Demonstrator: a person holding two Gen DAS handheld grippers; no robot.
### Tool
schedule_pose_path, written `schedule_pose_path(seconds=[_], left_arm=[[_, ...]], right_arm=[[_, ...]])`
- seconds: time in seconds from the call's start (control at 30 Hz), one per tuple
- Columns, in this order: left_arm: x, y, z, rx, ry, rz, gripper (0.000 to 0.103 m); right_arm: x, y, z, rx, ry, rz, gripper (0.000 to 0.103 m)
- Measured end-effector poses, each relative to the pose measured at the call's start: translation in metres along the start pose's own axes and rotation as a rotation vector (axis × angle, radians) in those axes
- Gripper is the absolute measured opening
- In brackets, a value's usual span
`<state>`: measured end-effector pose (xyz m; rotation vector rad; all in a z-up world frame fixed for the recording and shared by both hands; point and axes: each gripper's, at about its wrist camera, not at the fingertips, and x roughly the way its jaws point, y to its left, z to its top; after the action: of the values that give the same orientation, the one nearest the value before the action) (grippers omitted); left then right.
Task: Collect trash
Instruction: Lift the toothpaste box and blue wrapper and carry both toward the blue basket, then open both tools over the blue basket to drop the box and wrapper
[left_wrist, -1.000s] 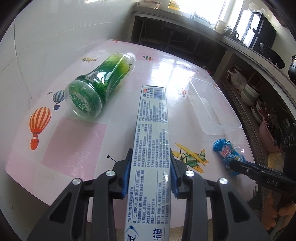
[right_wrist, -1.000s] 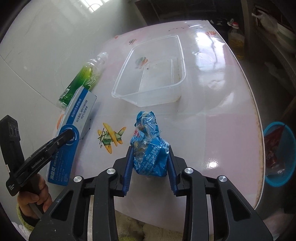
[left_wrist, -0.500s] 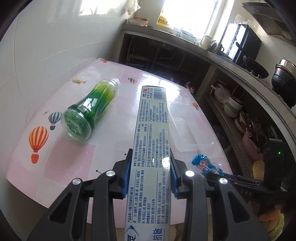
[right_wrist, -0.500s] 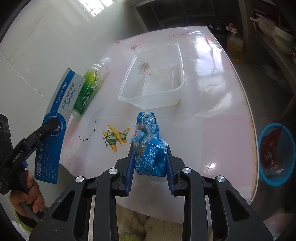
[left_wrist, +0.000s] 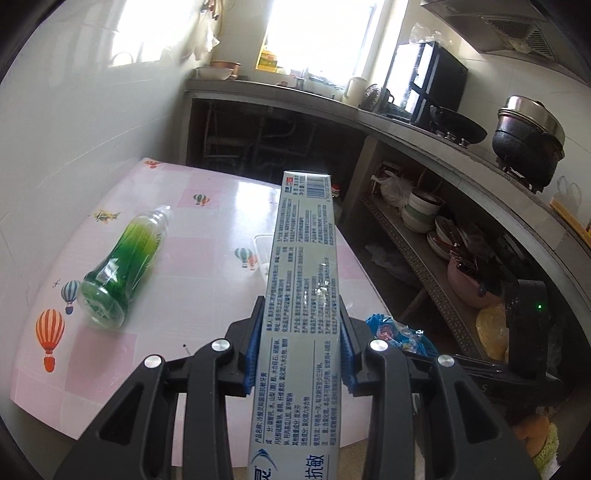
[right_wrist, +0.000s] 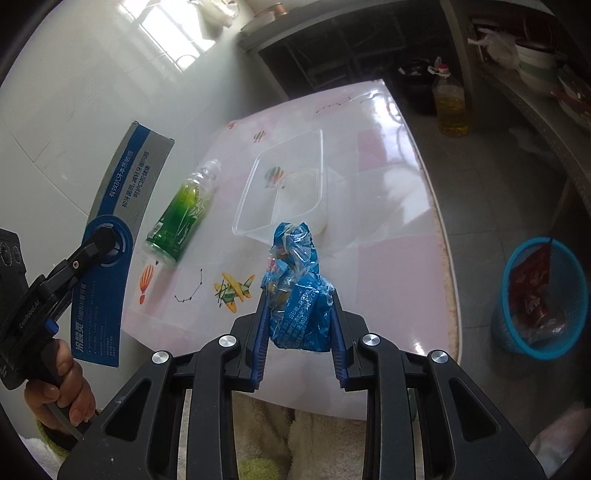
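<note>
Left gripper (left_wrist: 301, 343): black two-finger thing with blue pads, clamped on the long grey-and-blue cardboard toothpaste box (left_wrist: 306, 280). The box sticks out forward past the fingers, barcode end farthest away, and it's up off the table.

Right gripper (right_wrist: 297, 325): same build, jaws squeezed on a crumpled blue plastic snack wrapper (right_wrist: 295, 291). The wrapper bulges up and out between the blue pads and it's clear of the tabletop.

Table (right_wrist: 388, 258): glossy pink-and-white checked top with little hot-air balloon and plane cartoons, pushed against a white wall.

Green bottle (left_wrist: 123, 267): clear plastic bottle with a green label, lying on its side on the table near the wall, neck pointing away, no cap that I can see.

Clear tub (right_wrist: 284, 188): see-through rectangular plastic container sitting on the table just beside the bottle, looks pretty much empty.

Bin (right_wrist: 541, 299): round blue plastic basket on the floor, off the right edge of the table, with a red wrapper and some clear plastic in it.

Person's hand (right_wrist: 61, 387): wrapped around the left gripper's handle, seen from the right wrist camera; the toothpaste box's blue side faces that camera.

Oil bottle (right_wrist: 448, 99): yellow liquid, red cap, standing on the floor past the far end of the table.
</note>
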<state>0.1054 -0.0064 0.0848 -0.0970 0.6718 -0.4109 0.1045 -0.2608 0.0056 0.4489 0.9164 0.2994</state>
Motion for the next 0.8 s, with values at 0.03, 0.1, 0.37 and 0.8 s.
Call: schedule_pose_path(seconds=[0.03,0.1,0.37,0.8], left_arm=[[0.001,-0.009,0.003,0.016,-0.002,-0.013,0.033],[0.004,-0.027,0.008,0.049,-0.004,-0.041,0.033],[0.036,-0.106,0.024,0.182,0.046,-0.185,0.033],[0.188,-0.245,0.008,0.287,0.425,-0.417,0.033]], right_arm=[[-0.005,-0.004,0.000,0.011,-0.014,0.001,0.027],[-0.017,-0.015,0.000,0.036,-0.044,-0.002,0.027],[-0.065,-0.082,-0.005,0.175,-0.162,-0.091,0.027],[-0.127,-0.248,-0.070,0.591,-0.233,-0.458,0.027]])
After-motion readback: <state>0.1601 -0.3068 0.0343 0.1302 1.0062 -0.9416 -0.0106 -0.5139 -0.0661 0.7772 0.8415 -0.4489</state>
